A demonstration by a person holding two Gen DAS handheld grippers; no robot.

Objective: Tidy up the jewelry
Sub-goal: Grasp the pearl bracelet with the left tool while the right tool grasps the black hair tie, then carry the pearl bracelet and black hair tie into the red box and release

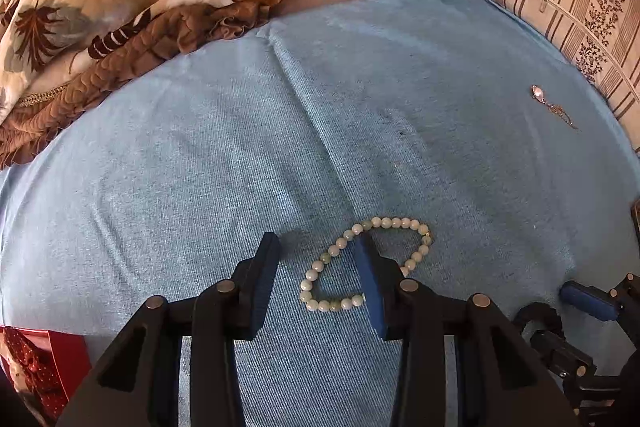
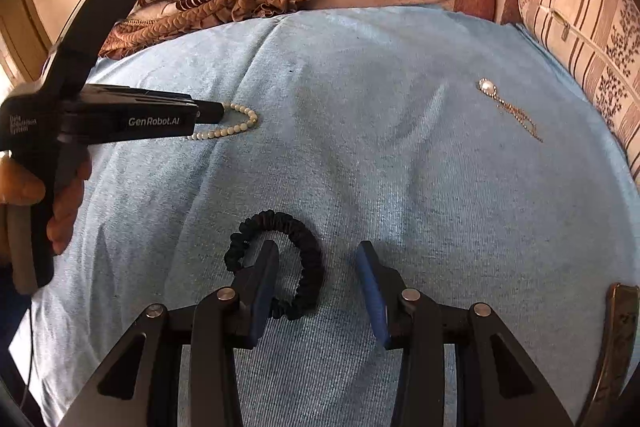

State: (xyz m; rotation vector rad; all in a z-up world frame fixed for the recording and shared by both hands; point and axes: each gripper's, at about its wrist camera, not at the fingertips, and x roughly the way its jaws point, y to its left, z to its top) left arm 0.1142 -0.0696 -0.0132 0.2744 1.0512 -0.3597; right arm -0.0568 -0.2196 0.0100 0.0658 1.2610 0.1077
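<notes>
A bracelet of pale green-white beads [image 1: 384, 222] lies on the blue cloth [image 1: 200, 147]. My left gripper [image 1: 318, 247] stands open over it, pointing steeply down. Its right finger sits inside the loop, and the loop's left strand lies between the fingers, untouched by the pads. In the right wrist view the bracelet [image 2: 244, 125] shows at the left gripper's [image 2: 216, 113] tip. A black scrunchie [image 2: 288, 221] lies under my open right gripper [image 2: 316, 255]. The left finger is inside the ring and the ring's right side is between the fingers. A gold chain with a pearl pendant [image 2: 487, 87] lies at the far right.
A floral quilt [image 1: 120, 7] is bunched at the far left and a striped pillow [image 1: 560, 7] borders the right. A red dotted box [image 1: 40, 367] sits at the near left. A brown wooden edge [image 2: 620, 327] shows at the near right. A hand [image 2: 68, 211] holds the left gripper.
</notes>
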